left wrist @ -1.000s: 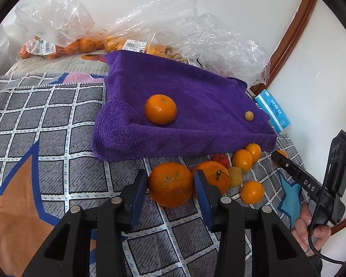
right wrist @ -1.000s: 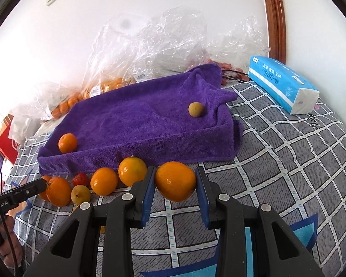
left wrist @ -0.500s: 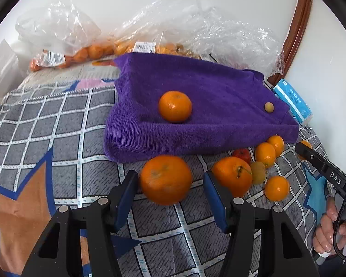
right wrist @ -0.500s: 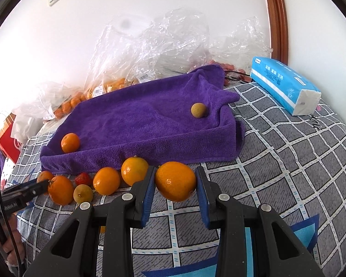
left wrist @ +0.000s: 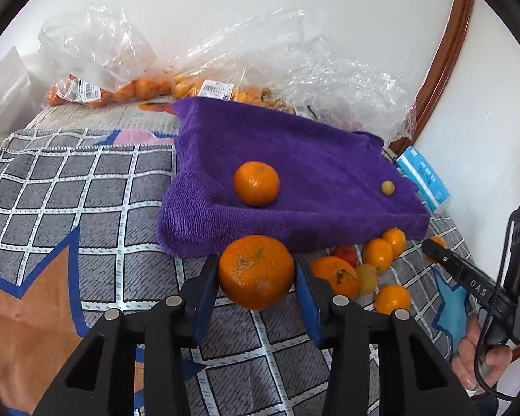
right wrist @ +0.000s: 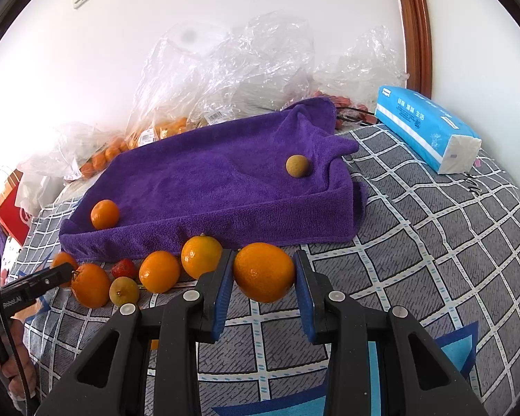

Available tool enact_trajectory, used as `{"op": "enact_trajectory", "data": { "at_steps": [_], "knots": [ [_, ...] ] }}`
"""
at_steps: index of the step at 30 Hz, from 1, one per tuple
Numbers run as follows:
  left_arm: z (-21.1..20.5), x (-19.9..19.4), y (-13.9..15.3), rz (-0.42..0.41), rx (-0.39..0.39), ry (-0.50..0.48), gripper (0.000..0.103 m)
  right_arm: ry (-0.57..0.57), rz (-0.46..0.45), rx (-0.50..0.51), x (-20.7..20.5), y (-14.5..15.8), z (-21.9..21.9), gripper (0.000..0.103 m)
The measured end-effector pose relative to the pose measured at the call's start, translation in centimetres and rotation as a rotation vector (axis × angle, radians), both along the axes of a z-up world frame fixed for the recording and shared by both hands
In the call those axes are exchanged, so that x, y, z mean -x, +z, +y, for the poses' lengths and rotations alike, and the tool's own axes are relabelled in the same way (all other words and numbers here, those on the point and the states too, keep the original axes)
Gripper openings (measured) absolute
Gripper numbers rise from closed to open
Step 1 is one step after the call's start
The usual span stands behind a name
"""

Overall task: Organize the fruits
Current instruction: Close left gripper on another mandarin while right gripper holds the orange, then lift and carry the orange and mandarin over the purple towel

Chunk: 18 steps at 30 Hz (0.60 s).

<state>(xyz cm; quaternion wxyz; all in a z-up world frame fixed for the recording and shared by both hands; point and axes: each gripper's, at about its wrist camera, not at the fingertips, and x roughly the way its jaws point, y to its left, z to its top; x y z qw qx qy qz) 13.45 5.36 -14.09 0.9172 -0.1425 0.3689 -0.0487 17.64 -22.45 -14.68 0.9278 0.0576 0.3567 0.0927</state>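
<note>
left view: left gripper (left wrist: 256, 274) clamped on a large rough-skinned orange (left wrist: 256, 272), both blue pads touching its sides, raised just in front of the near edge of the purple towel (left wrist: 294, 159). on the towel, one mandarin (left wrist: 256, 183) near the left corner and a small tan fruit (left wrist: 387, 187) near the right corner. right of the held orange, a cluster of loose fruit (left wrist: 367, 270) on the checked blanket (left wrist: 69, 187): oranges, a red strawberry, a yellowish fruit. at far right, side-on, the right gripper (left wrist: 430, 248), its grip not readable here, with a hand (left wrist: 482, 357) on its handle.

right view: right gripper (right wrist: 263, 272) closed on a smooth orange (right wrist: 263, 272), pads against both sides, just before the towel's (right wrist: 208, 180) front edge. same loose fruit (right wrist: 149, 274) now to the left, beside the tip of the left gripper (right wrist: 64, 272). seen clearly only here: blue tissue pack (right wrist: 430, 128) lying flat at right. clear plastic bags (right wrist: 225, 69) with more oranges behind the towel in both views.
</note>
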Motion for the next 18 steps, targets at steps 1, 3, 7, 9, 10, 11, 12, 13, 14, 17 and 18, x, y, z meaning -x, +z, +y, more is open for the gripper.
{"op": "enact_trajectory", "data": {
  "at_steps": [1,3,7,9,10,11,12,13,14,17,18],
  "knots": [
    [0.0,0.1,0.2,-0.011,-0.001,0.001,0.041,0.000,0.001,0.000,0.0,0.0,0.0,0.034],
    [0.0,0.3,0.5,-0.031,0.003,0.001,0.041,0.000,0.002,0.000,0.0,0.0,0.0,0.034],
    [0.1,0.5,0.9,-0.044,0.016,0.008,0.041,0.009,-0.014,-0.009,0.2,0.1,0.0,0.034],
    [0.2,0.5,1.0,-0.047,0.027,0.006,0.041,0.011,-0.017,-0.009,0.2,0.2,0.1,0.034],
    [0.3,0.5,1.1,-0.050,0.032,0.007,0.041,0.011,-0.018,-0.010,0.2,0.2,0.1,0.034],
    [0.3,0.5,1.1,-0.052,0.035,0.007,0.041,0.009,-0.019,-0.010,0.2,0.2,0.1,0.034],
    [0.3,0.5,1.2,-0.055,0.037,0.007,0.041,0.007,-0.021,-0.011,0.3,0.3,0.1,0.034],
    [0.3,0.6,1.2,-0.057,0.037,0.008,0.041,0.007,-0.024,-0.014,0.3,0.3,0.0,0.034],
    [0.3,0.6,1.3,-0.060,0.035,0.010,0.041,0.006,-0.029,-0.017,0.4,0.4,0.0,0.034],
    [0.1,0.9,1.4,-0.069,0.013,0.017,0.041,0.005,-0.046,-0.029,0.7,0.6,-0.1,0.034],
    [0.1,0.9,1.5,-0.073,0.013,0.015,0.041,0.008,-0.047,-0.030,0.7,0.6,-0.1,0.034]
  ]
}}
